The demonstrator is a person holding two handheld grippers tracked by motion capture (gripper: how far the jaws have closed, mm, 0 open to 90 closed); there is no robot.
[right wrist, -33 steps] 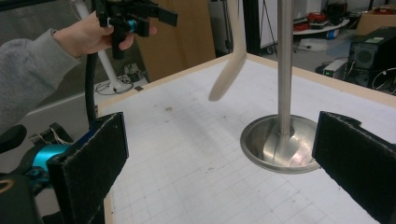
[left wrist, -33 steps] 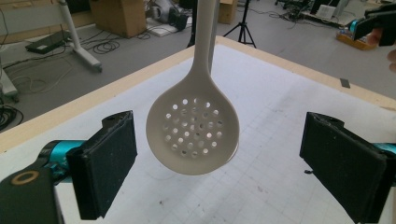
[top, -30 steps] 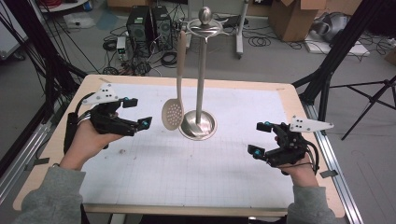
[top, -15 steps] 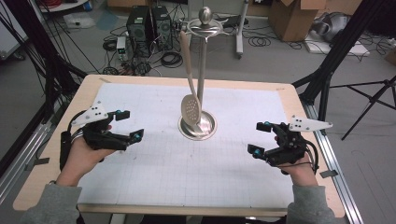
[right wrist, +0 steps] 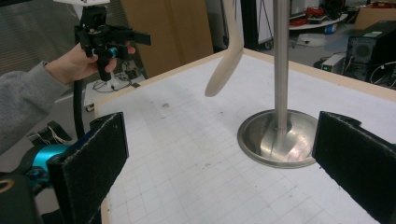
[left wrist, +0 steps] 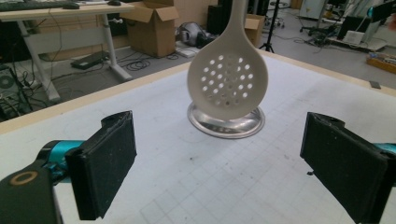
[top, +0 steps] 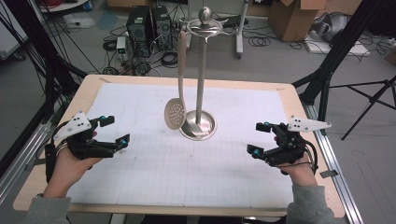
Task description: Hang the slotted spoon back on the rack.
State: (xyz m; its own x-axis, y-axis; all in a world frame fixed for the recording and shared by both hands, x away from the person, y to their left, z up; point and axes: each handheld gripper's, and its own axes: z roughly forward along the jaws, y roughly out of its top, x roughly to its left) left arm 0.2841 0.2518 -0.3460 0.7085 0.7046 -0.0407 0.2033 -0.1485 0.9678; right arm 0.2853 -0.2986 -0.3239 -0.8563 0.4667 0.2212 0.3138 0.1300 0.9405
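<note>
A person at the near edge of a table (top: 154, 81) holds a gripper in each hand, both empty and aimed toward a stand (top: 201, 70) at the table's middle. The left gripper (top: 108, 130) sits over the near left of the white mat (top: 187, 172), its jaws spread wide and pointing right and slightly far, one jaw farther than the other. The left hand (top: 70, 163) wraps the handle from below, the forearm in a grey sleeve (top: 46, 212) coming in from the near left corner. The right gripper (top: 260, 138) hovers over the near right of the mat, jaws likewise spread wide and pointing left, with the right hand (top: 299, 172) beneath it and its forearm rising from the near right corner.

A pale slotted spoon (top: 176, 109) hangs from the top of the stand, bowl down, tilted a little left of the pole, its bowl just above the stand's round metal base (top: 198, 128). In the left gripper view the perforated bowl (left wrist: 227, 79) appears centred between the two black pads (left wrist: 105, 168), well apart from them. In the right gripper view the spoon (right wrist: 226, 63) shows edge-on left of the pole (right wrist: 280, 60), with the left gripper (right wrist: 122, 38) raised at the far side.
</note>
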